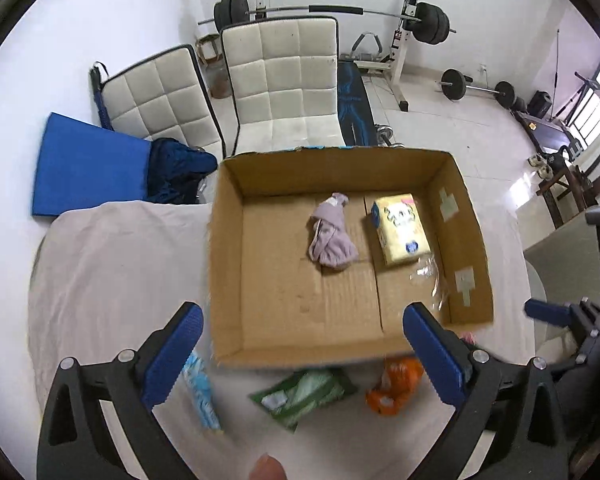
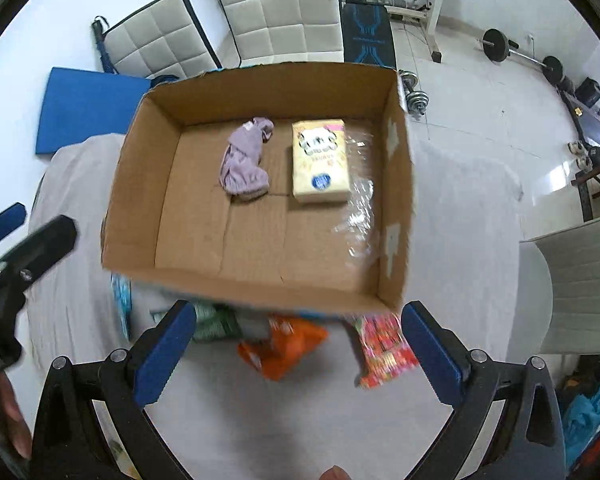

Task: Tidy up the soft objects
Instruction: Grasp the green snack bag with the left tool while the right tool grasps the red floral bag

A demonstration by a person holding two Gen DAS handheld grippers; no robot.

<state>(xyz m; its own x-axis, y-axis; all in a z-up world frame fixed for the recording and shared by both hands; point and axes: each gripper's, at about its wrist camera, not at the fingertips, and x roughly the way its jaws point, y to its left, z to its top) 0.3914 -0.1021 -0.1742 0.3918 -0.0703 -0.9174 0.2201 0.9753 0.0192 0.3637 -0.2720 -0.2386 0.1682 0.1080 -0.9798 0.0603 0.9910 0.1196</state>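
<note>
An open cardboard box [image 1: 228, 264] [image 2: 136, 184] stands on the white-covered table. Inside lie a crumpled lilac cloth [image 1: 332, 236] [image 2: 244, 164] and a yellow tissue pack [image 1: 400, 228] [image 2: 320, 160]. In front of the box lie a green packet [image 1: 304, 394] [image 2: 214, 322], an orange packet [image 1: 396, 386] [image 2: 284, 346], a light blue packet [image 1: 200, 388] [image 2: 122, 304] and a red patterned packet [image 2: 384, 350]. My left gripper [image 1: 300, 356] is open and empty above the green packet. My right gripper [image 2: 296, 354] is open and empty above the orange packet.
Two white padded chairs [image 1: 280, 80] [image 2: 280, 8] stand behind the table, with a blue mat [image 1: 88, 164] and dark blue cloth [image 1: 180, 168] at the left. Weight bench and barbells [image 1: 420, 20] fill the back. A pale chair [image 2: 580, 280] stands at the right.
</note>
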